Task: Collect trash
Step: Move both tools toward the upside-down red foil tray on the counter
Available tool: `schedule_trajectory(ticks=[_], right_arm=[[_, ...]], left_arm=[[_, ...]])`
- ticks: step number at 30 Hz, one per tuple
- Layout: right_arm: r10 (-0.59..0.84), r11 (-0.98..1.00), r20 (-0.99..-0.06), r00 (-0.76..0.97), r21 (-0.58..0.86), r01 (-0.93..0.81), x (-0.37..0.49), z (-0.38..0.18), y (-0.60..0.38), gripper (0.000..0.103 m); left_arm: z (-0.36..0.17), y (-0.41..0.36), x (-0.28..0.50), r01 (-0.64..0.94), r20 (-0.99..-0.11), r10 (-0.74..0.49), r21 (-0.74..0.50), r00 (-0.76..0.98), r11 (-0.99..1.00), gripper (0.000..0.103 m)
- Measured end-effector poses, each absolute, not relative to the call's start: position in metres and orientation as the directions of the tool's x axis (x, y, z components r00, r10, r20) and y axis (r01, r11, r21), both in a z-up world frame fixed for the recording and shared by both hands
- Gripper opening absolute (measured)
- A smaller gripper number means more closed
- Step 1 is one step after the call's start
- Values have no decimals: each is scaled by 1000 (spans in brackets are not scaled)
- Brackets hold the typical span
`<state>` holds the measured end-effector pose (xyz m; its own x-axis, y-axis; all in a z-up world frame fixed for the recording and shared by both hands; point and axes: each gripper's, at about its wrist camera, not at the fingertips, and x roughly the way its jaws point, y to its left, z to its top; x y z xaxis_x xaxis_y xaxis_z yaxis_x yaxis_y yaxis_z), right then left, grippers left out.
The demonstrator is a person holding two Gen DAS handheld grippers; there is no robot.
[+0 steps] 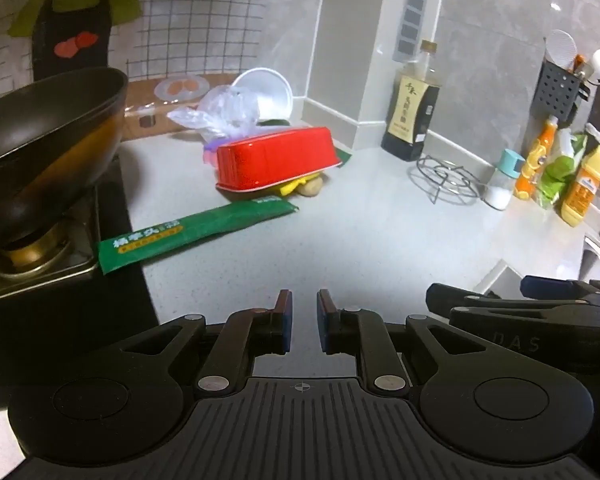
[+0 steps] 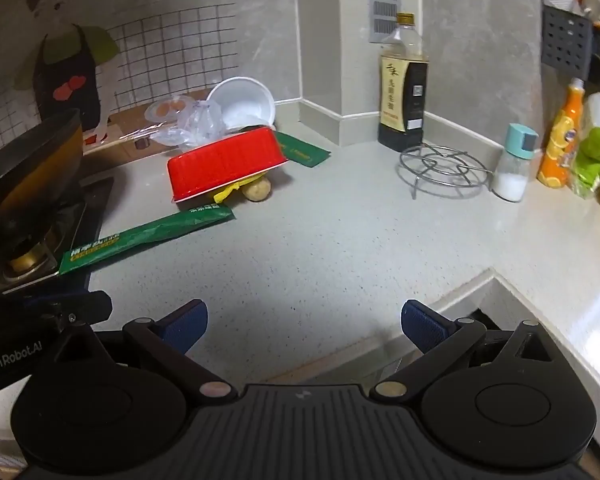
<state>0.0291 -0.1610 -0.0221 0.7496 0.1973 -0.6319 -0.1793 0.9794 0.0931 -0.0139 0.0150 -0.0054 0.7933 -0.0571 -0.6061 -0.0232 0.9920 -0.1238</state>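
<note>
On counter (image 2: 300, 240): red tray (image 2: 224, 168), green wrapper (image 2: 148, 236)

Both grippers are matte black: ribbed base plate, two round discs, silver pivot pins, blue ribbed pads on the fingers (image 2: 186, 326); white lettering marks their sides, "GenRobot.AI" and "DAS"

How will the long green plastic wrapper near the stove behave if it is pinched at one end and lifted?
The long green plastic wrapper lies flat and thin on the grey speckled counter, so it is probably very light and floppy; the free end would likely droop. Its glossy surface may be slippery. One end overlaps the stove edge, which may give an easier pinch.
</note>
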Motion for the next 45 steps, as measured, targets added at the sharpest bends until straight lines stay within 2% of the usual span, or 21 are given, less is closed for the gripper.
schedule_trajectory(ticks=[6,13,15,20,26,45], right_arm=[[165,986,-599,783,85,-143,15,-13,-163,103],[246,968,-595,765,105,-230,-2,-20,-188,103],[272,960,-593,758,116,-253,-11,-23,-199,103],[313,945,-544,778,97,-312,-39,-38,-224,103],[330,940,-535,778,111,-322,-50,-41,-250,103],[348,936,-498,795,131,-328,-56,-33,-265,103]], left_arm=[[2,5,-29,-37,-582,-39,-117,813,992,17],[3,-36,-62,-182,-553,67,-155,830,971,17],[0,-48,-74,-203,-537,101,-133,838,970,17],[-11,-78,-105,-237,-488,152,-118,860,964,17],[-16,-103,-117,-227,-520,143,-102,842,969,17],[-8,-118,-117,-235,-501,171,-67,849,970,17]])
